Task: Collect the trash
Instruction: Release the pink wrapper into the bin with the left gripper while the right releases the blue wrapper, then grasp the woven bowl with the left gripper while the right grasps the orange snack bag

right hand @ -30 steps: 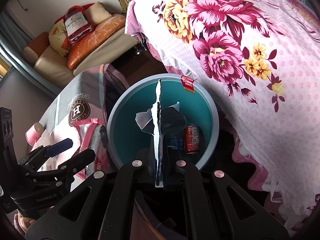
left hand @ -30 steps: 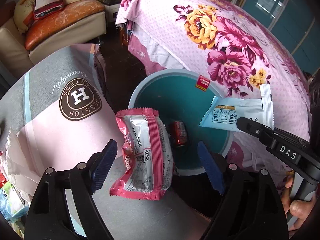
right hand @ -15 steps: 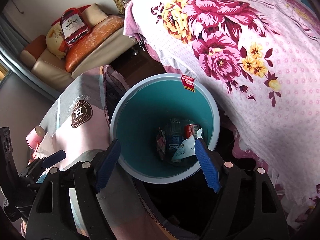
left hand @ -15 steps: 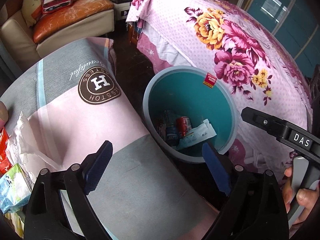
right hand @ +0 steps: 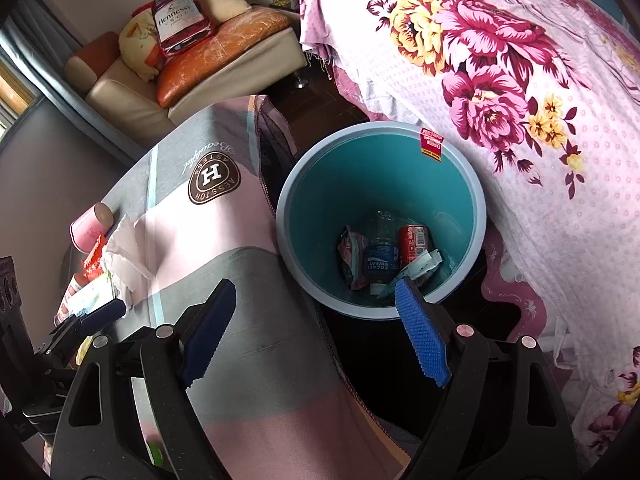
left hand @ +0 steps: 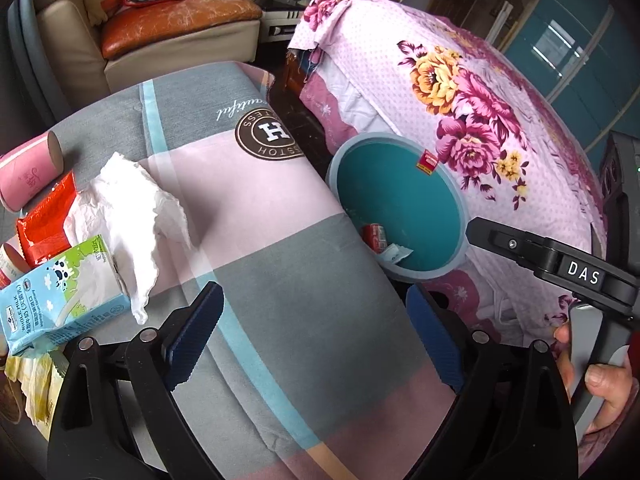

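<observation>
Teal bin [right hand: 316,184] beyond right tool [right hand: 314,330]

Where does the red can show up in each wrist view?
Left wrist: red can right of centre, half hidden behind the near rim of the bin.
Right wrist: can centre right, on the bin floor beside a blue bottle.
Shared landmark: the red sticker on the bin's far rim.

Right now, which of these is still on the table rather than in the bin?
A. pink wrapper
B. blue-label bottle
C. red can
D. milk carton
D: the milk carton lies on the tablecloth; the can, bottle and wrapper sit in the bin.
</observation>
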Motion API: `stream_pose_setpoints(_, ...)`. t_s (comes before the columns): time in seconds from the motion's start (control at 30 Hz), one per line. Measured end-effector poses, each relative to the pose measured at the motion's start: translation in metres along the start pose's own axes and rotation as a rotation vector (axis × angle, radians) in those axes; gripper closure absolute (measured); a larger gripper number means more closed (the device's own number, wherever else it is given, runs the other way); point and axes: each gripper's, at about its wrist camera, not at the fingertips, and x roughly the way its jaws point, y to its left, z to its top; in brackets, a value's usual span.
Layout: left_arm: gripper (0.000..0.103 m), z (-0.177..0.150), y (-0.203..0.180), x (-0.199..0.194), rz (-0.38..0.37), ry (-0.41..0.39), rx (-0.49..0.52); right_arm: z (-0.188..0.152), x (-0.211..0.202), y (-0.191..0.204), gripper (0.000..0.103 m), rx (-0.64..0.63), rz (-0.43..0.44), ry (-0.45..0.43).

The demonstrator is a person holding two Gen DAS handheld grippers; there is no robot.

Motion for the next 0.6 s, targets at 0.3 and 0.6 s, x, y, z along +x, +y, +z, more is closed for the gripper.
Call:
stream_pose_setpoints(0.3,0.008,-0.039,0.058,-0.052,0.050,-0.067,-0.090,-0.028,-0.002,0.071,0.022,-0.143,0.027,0.054)
stream_pose_setpoints(0.6,0.008,-0.081,0.133,-0.092,0.108,-0.117,-0.210,-0.064,0.012,0.146,0.021,-0.284,0.062,0.137)
